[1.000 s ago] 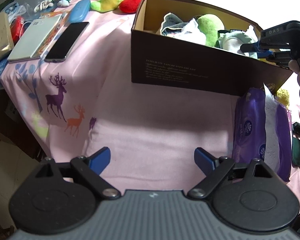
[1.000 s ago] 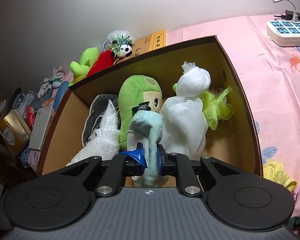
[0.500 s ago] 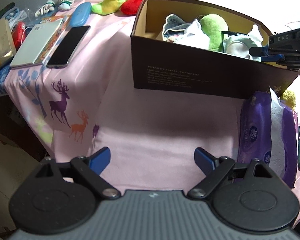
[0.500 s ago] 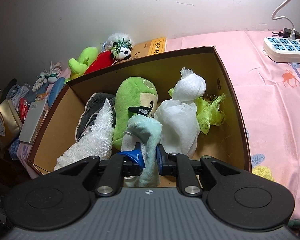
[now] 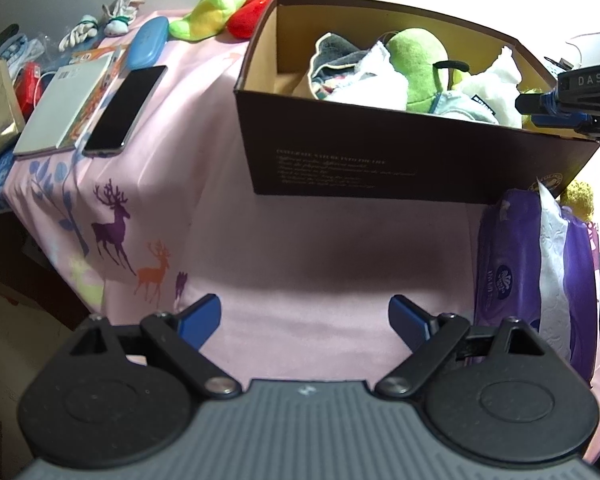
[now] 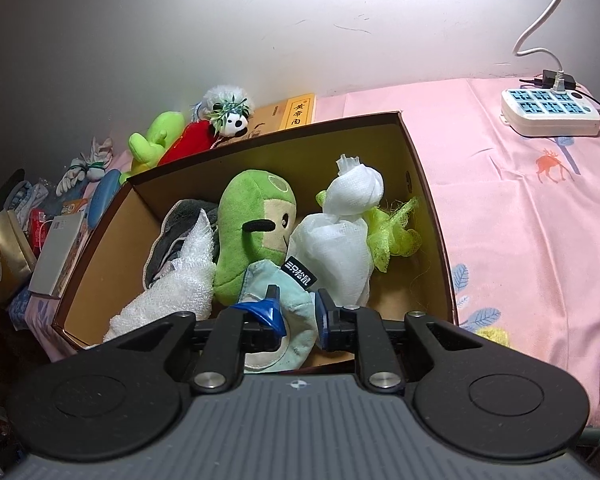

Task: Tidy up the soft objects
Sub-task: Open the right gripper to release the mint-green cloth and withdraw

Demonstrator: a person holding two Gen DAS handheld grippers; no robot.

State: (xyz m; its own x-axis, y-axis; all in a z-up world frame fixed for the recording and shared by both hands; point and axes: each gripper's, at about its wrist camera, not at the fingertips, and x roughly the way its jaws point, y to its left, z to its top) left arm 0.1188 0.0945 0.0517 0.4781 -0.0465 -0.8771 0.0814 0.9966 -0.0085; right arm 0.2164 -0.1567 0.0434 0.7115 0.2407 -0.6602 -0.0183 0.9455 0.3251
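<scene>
- Your right gripper sits at the lower middle of the right wrist view, and its blue pads are pressed on a pale blue soft cloth with a small black label.
- This cloth hangs over the near edge of the brown cardboard box, which fills the middle of that view.
- Inside the box you see a green plush toy, a white bundle just right of it, a yellow-green mesh piece at the right wall, and a white fluffy towel at the left.
- Your left gripper is at the bottom of the left wrist view, its jaws wide apart and with nothing between them, over the pink tablecloth.
- A purple tissue pack lies at the right of that view, in front of the box.
- A dark phone lies at the upper left.
</scene>
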